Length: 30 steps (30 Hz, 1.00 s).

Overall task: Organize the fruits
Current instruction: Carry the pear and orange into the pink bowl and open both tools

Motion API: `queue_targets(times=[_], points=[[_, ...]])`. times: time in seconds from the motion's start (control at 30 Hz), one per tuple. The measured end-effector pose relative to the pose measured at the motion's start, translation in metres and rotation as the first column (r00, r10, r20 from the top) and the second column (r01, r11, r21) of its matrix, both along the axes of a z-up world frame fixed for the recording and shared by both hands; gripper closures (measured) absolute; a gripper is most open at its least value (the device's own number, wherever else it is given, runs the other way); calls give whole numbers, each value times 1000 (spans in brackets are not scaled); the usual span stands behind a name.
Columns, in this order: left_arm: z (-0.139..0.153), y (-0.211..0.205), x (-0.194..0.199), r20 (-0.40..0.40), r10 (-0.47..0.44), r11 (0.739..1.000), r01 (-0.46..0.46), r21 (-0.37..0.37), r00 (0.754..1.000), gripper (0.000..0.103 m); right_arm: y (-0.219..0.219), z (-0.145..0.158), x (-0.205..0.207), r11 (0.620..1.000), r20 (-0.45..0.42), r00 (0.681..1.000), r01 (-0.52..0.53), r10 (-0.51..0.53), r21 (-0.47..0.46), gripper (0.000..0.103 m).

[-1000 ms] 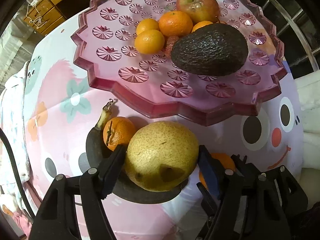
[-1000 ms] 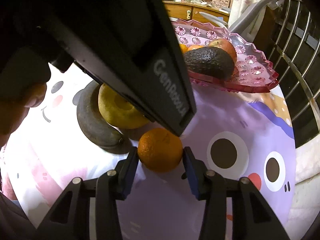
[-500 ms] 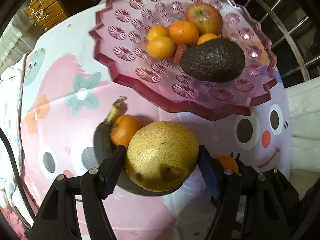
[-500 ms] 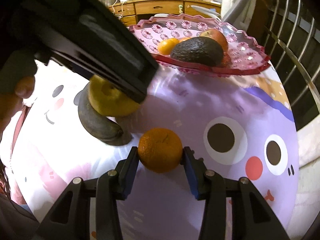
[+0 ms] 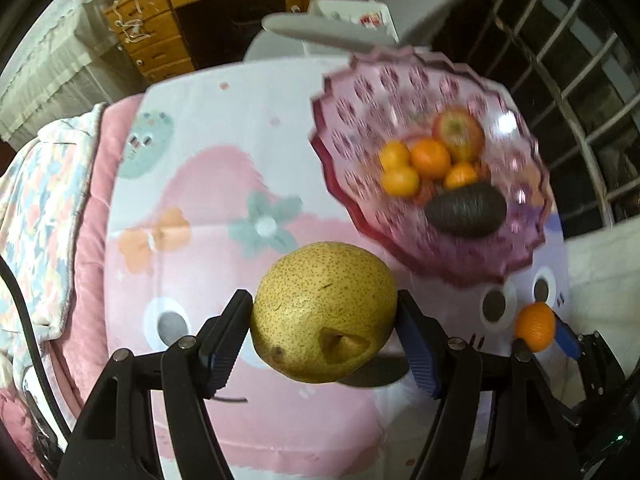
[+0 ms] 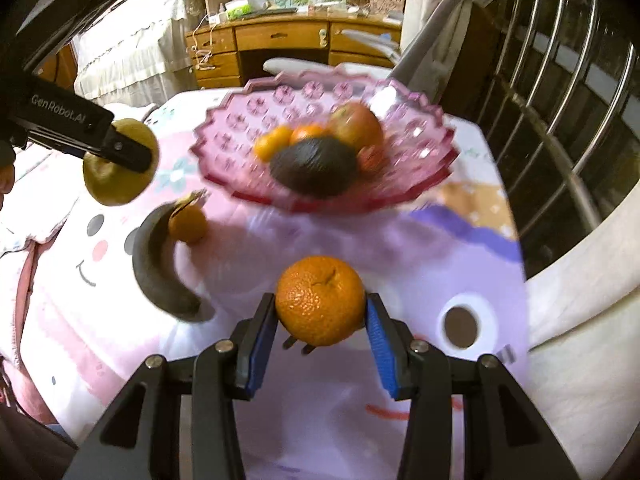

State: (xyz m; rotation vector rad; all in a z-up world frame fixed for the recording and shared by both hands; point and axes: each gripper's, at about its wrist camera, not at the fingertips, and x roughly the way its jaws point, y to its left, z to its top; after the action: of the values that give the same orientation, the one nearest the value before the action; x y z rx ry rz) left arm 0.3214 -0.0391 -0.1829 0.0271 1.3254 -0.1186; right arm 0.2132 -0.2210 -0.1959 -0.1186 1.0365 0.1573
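Both tongs are loaded and lifted clear of the bedcover. The left tongs (image 5: 324,316) are closed wide around a yellow pear (image 5: 324,312), one pad pressed on each flank. The right tongs (image 6: 320,320) are closed around a mandarin (image 6: 320,300), gripped at its sides.

Ahead of both tongs sits the pink glass dish (image 6: 224,136), resting on the cartoon-print bedcover (image 5: 208,184). It already holds an apple (image 6: 356,126), a dark avocado (image 6: 314,166) and several small mandarins (image 5: 430,158); motion blur makes the exact count uncertain, but there seem to be four. That part of the sorting looks finished.

Left on the cover, to the left of the right tongs and between them and the dish, are a blackened banana (image 6: 160,264) and one more mandarin (image 6: 188,224) lying against its upper end.

Judging from this, the job is past the halfway mark: two fruits are in the air and need carrying forward over the dish rim and setting down in the free space beside the pile, and two more pickups remain after that.
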Motion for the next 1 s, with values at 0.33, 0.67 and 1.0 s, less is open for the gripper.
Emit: queue_targets(times=[0.33,0.67,1.0], points=[[36,-1,32,140,30,999,-26,-32,990,33,-19,37,29,999,89,995,34,-33,-9,58],[27,-36,46,228,-48,990,76,-117,973,33,-34,37,75,997,113,991,68,-72,36,58],[0,-58,55,218,-83,988,109,-113,972,33,-39,10,105,995,51,996,71,-75,75,58]])
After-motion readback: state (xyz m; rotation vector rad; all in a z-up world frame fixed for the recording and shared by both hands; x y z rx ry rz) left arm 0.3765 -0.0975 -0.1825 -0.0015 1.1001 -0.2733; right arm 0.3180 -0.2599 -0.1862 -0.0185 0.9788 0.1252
